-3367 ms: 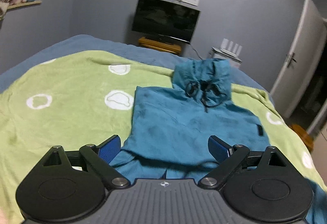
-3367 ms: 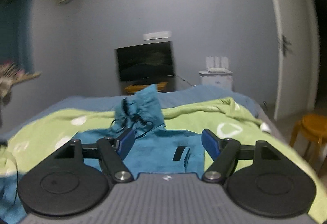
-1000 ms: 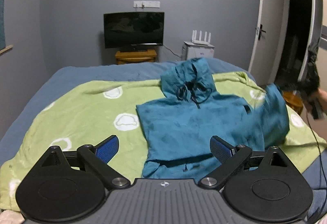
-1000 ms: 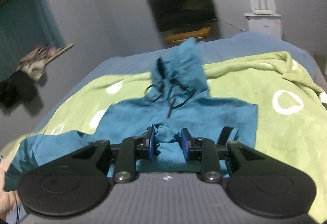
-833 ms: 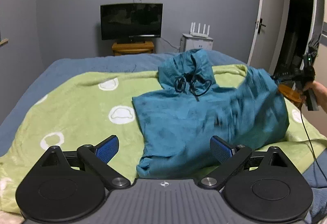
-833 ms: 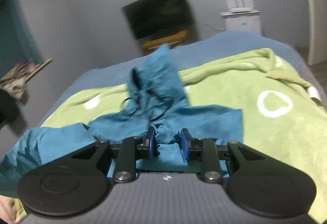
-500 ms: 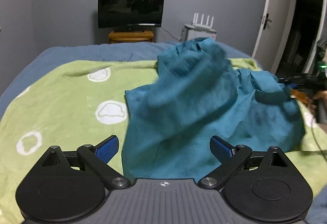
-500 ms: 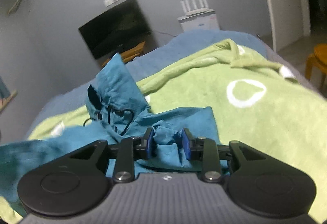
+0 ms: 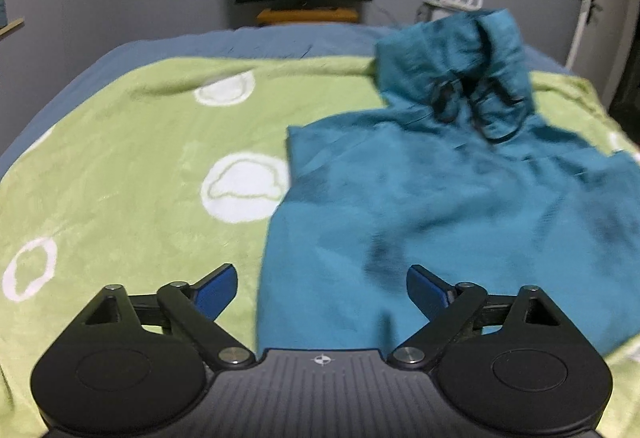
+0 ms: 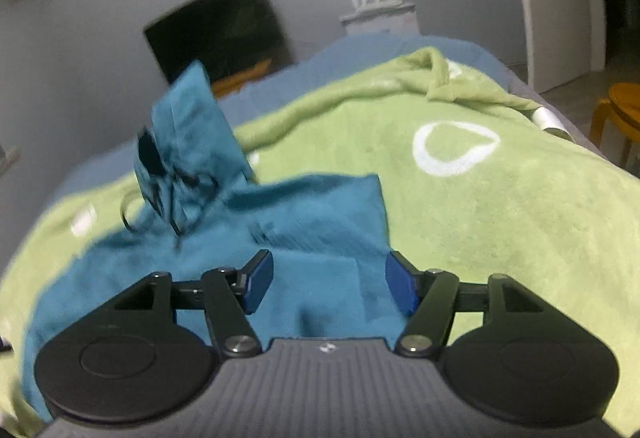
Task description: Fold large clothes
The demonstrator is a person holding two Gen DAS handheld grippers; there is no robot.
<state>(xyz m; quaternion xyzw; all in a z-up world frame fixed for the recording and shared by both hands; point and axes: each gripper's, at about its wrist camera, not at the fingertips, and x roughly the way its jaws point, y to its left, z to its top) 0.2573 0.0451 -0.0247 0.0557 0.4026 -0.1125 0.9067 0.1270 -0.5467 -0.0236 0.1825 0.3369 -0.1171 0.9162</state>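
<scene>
hoodie (image 9: 460,206) flat on green blanket (image 9: 132,166), hood up toward tv; right gripper (image 10: 326,284) opening, cloth below but not pinched, left gripper (image 9: 322,290) wide, closing slightly, empty; best to clear right pads fully, then smooth folded side flat.

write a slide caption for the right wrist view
Right gripper opening, pads clear of the folded teal fleece hoodie lying on the green circle-patterned blanket.

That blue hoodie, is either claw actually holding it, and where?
Neither. The right gripper is opening, its pads off the hoodie; the left gripper is closing, nothing pinched.
</scene>
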